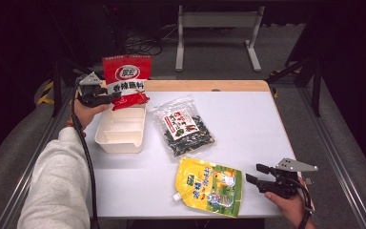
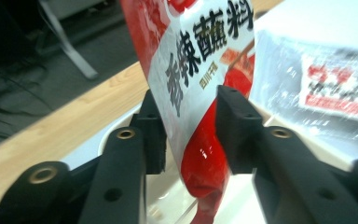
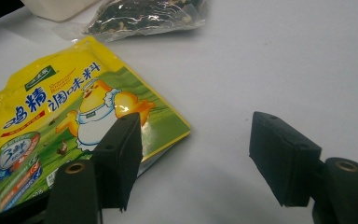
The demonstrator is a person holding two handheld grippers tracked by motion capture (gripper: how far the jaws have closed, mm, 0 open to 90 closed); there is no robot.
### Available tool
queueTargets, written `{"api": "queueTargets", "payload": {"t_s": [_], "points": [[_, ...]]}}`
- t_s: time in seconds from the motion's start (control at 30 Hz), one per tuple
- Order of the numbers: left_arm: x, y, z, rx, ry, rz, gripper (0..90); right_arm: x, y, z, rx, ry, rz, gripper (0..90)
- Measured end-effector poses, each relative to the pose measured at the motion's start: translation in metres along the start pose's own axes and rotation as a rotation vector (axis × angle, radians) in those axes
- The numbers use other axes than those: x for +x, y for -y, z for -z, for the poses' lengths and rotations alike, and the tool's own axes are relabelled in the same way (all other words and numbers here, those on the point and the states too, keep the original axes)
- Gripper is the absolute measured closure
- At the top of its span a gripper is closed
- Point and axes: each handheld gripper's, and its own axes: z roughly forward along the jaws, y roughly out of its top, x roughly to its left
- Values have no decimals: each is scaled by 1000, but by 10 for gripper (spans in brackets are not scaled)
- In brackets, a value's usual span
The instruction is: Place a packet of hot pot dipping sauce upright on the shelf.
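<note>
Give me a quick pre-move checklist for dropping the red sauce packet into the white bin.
1. Red plastic sauce packet between the left gripper pads: ok, though the pads look slack around it; whether they press, cannot tell.
2. Packet over the white plastic divided bin: ok, its lower end hangs above the far compartment.
3. Bin compartments free: ok, they look empty in the high view.
4. Clear bag of dark dried pieces away from the bin: ok, it lies beside it on the table.
5. Right gripper out of the way: ok, open, beside the yellow spouted pouch.
</note>
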Motion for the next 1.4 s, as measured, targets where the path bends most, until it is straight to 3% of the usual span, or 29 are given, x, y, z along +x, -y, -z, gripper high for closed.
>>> {"api": "queueTargets", "payload": {"t_s": [0.07,0.1,0.17,0.2,0.3,0.37,0.4,0.43,0.53,0.63,0.67,0.7,0.73,0.8,1.03,1.27,1.33,1.4], "points": [[-3,3,1,-17,14,10,675,0,0,0,0,-6,2,342],[-5,4,1,-10,-11,8,710,0,0,0,2,-6,3,341],[-9,6,3,-6,-20,10,734,0,0,0,7,-6,4,340],[-10,6,3,5,-49,1,771,1,0,0,11,-10,0,339],[-12,7,3,20,-50,-15,819,1,1,-2,16,-15,0,339],[-13,5,-1,40,-121,-29,839,2,0,-3,18,-21,2,338],[-13,5,-1,40,-121,-29,855,2,-1,-3,16,-25,5,338],[-14,0,-4,53,-198,-62,865,3,-1,-4,13,-24,12,338],[-14,-7,-6,27,-246,-98,872,4,-2,-5,17,-31,14,338],[-14,-10,-8,3,-228,-134,856,4,-3,-6,12,-41,16,338],[-19,-11,-15,41,-213,-155,854,5,-3,-6,18,-42,13,339],[-19,-11,-15,41,-213,-155,874,5,-3,-7,18,-43,13,338],[-17,-6,-16,3,-193,-91,870,4,-3,-7,16,-43,18,338],[-13,0,-14,-14,-169,-34,877,4,-4,-8,15,-46,21,338],[-11,10,-13,49,-160,-26,900,4,-4,-6,12,-43,12,337],[-8,19,-16,57,-150,30,900,5,-5,-5,9,-43,22,336],[-8,19,-15,52,-151,30,896,5,-4,-5,14,-39,22,337],[-8,20,-14,55,-161,49,860,5,-5,-5,18,-37,27,338]]}}
